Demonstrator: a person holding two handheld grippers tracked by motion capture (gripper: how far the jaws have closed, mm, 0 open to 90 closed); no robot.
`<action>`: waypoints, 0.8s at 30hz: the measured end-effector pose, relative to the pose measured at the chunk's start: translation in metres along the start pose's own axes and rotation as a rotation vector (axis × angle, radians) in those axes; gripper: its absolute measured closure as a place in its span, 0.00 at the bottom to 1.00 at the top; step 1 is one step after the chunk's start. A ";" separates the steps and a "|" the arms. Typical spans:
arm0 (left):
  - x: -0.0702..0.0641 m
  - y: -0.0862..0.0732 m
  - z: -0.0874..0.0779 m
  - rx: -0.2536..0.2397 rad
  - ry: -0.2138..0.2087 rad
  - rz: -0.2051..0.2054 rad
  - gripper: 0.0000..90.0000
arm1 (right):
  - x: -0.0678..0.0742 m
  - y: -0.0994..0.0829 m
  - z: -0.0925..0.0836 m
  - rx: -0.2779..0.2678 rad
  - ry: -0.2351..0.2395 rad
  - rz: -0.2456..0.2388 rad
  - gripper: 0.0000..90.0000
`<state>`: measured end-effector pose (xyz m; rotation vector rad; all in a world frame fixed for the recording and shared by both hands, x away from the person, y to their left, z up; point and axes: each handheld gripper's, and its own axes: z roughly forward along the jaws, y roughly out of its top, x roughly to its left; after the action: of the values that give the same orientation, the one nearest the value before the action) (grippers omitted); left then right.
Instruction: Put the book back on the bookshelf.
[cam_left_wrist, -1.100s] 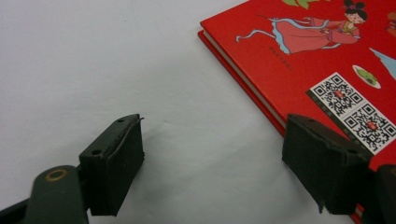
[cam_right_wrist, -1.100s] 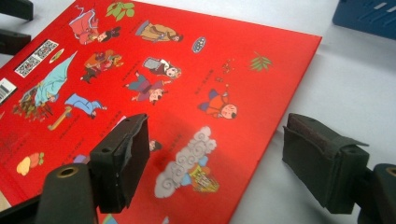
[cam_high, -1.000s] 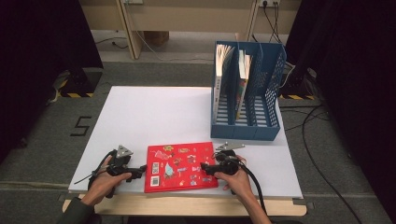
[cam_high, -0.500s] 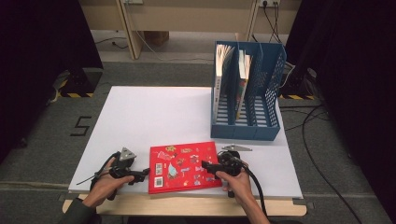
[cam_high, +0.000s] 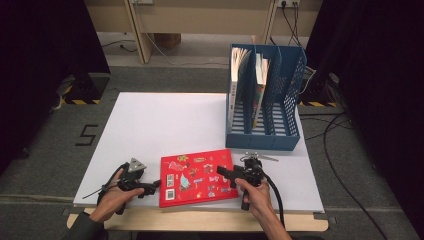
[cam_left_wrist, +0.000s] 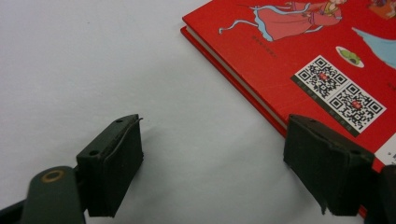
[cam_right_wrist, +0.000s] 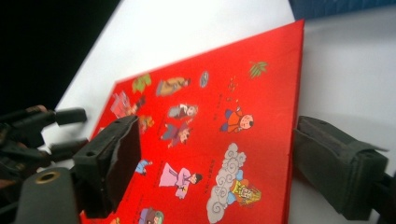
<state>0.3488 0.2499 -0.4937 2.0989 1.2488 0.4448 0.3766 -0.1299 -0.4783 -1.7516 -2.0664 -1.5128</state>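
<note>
The red book (cam_high: 198, 176) lies flat near the table's (cam_high: 165, 125) front edge between both grippers – left (cam_high: 152, 187), right (cam_high: 223, 173), jaws spread, right's just been widening, nothing gripped – looks stiff, slick, fairly light, so best pinched at an edge.

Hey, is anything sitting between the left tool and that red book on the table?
No. Bare white table lies between the open left tool and the red book; one jaw is already at the book's edge.

One red picture book (cam_high: 198, 177) flat on the white surface (cam_high: 165, 125), near edge. One blue file rack (cam_high: 263, 102) at far right, three slots, two upright books (cam_high: 240, 75) inside. Two tongs: left tongs (cam_high: 155, 187), right tongs (cam_high: 221, 173).
</note>
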 end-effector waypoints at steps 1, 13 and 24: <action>0.000 0.000 0.000 -0.001 0.001 -0.002 0.20 | 0.003 0.004 -0.002 -0.020 0.003 -0.009 0.22; -0.007 0.001 0.003 -0.018 0.028 -0.017 0.19 | 0.062 0.069 -0.019 -0.062 0.041 -0.220 0.31; -0.022 0.004 0.008 -0.046 0.042 -0.038 0.21 | 0.137 0.103 -0.023 -0.075 0.053 -0.483 0.50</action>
<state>0.3454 0.2266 -0.4966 2.0337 1.2875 0.4983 0.3947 -0.0567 -0.3225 -1.2643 -2.5617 -1.7387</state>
